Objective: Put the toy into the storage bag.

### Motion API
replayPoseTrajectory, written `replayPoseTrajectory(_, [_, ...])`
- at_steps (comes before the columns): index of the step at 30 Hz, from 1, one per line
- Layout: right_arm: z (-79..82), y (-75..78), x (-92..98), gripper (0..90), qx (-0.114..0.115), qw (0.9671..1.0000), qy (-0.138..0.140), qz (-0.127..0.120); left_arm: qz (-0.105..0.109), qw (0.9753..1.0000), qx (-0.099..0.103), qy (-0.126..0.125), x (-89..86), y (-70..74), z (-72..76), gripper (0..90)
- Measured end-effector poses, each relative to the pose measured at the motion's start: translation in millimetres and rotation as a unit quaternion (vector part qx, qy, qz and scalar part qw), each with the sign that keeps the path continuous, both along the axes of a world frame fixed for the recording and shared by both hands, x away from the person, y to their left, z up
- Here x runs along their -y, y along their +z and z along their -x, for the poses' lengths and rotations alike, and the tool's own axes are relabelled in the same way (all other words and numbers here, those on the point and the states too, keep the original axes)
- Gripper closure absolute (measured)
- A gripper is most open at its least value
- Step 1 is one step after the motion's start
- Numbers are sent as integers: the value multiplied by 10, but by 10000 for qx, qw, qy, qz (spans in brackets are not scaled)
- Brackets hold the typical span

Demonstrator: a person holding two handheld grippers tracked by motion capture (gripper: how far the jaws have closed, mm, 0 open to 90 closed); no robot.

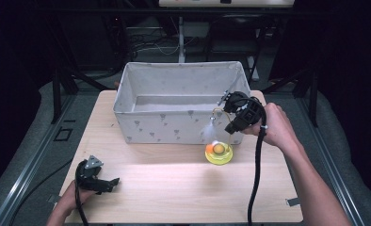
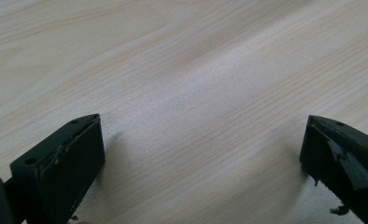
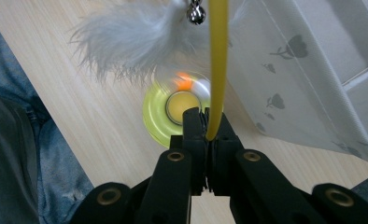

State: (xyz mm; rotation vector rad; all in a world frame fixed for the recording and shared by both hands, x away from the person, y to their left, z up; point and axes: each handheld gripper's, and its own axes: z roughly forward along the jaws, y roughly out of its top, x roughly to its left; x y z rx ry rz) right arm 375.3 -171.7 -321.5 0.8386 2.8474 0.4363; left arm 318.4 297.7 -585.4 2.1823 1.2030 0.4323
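Cat teaser wand [image 3: 218, 65], clamped in the right tongs [image 3: 206, 133], should lift slowly over the fabric bin [image 1: 174, 127]; left tongs [image 2: 201, 154] rest apart.

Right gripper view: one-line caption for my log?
Right gripper clamps a yellow wand above its round yellow base, feather dangling.

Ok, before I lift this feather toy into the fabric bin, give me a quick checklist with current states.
1. Right gripper shut on the yellow wand: ok, jaws closed around it.
2. Toy's yellow base off the table: cannot tell; it looks blurred, at or just above the wood.
3. Feather and bell hanging free: ok.
4. Fabric bin open on top, interior bare: ok.
5. Base clear of the bin's front wall: not ok, very close in the high view.
6. Left gripper out of the way: ok, open, low over the near left table.
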Motion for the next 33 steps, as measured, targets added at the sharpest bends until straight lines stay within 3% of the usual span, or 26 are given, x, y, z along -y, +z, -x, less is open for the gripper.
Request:
replayPoseTrajectory(14, [-61, 141, 9, 882, 15, 10000, -28, -20, 18, 10000, 19, 3, 3, -3, 1, 0])
replayPoseTrajectory(33, [-52, 515, -140, 883, 176, 9996, 184, -125, 14, 10000, 8, -2, 3, -1, -2, 0])
